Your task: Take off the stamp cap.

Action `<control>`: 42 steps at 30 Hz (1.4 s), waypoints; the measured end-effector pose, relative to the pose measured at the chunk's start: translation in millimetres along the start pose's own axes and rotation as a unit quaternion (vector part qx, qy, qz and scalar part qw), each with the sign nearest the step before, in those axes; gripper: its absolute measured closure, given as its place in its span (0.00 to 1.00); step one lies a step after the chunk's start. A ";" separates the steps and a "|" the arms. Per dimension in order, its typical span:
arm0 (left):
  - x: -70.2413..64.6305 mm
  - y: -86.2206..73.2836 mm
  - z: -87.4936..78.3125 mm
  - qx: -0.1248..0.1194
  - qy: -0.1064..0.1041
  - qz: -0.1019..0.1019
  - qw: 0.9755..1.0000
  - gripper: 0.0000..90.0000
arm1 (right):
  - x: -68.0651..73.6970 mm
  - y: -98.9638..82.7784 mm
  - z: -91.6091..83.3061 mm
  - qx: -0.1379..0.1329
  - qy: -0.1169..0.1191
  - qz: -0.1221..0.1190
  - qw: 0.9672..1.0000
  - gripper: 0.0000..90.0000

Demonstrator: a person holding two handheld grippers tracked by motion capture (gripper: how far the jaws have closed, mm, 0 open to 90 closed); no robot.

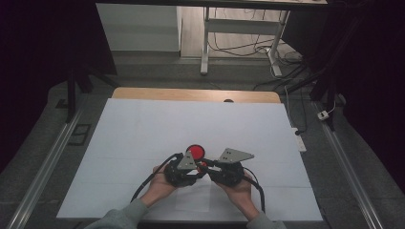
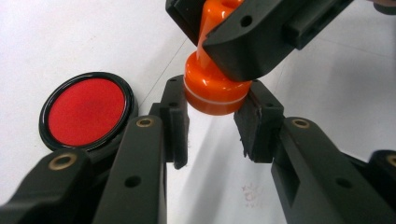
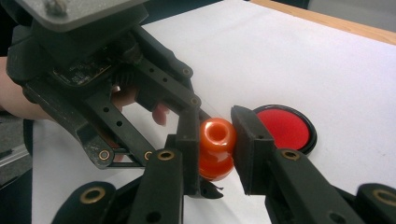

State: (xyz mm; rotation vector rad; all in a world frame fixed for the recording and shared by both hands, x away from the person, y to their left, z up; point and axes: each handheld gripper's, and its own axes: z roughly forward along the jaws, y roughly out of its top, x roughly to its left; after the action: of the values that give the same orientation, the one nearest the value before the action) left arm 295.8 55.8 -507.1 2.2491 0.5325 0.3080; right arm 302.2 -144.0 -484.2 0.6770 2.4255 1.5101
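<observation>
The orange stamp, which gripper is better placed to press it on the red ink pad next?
Likely the right gripper: it clamps the orange stamp by its handle, while the left gripper pinches its base, blocking the face. The red ink pad lies close.

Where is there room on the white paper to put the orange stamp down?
The white sheet is bare along its far half, up to the wooden table edge, and down both sides. It is crowded near the middle front, where the red ink pad, orange stamp, left tool and right tool sit together.

Orange stamp (image 2: 215, 91) top – hidden behind right gripper (image 2: 224, 51).
</observation>
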 end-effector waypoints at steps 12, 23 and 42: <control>-0.2 -0.5 -0.2 0.004 0.000 -0.001 1.000 0.72 | -13.0 8.0 -23.8 -0.041 -0.015 0.019 0.999 0.80; 6.2 -2.7 -11.4 -0.016 0.013 -0.012 1.000 0.72 | -12.9 7.2 -22.2 -0.037 -0.013 0.020 0.999 0.80; 16.0 -18.0 -39.2 -0.029 0.027 -0.034 0.999 0.72 | -16.5 6.0 -26.3 -0.042 -0.019 0.025 0.999 0.80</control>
State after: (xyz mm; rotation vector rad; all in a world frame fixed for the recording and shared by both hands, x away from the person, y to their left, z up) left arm 289.9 99.5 -493.9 2.1675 0.6193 0.3463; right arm 307.6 -170.6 -468.0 0.7473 2.3192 1.5942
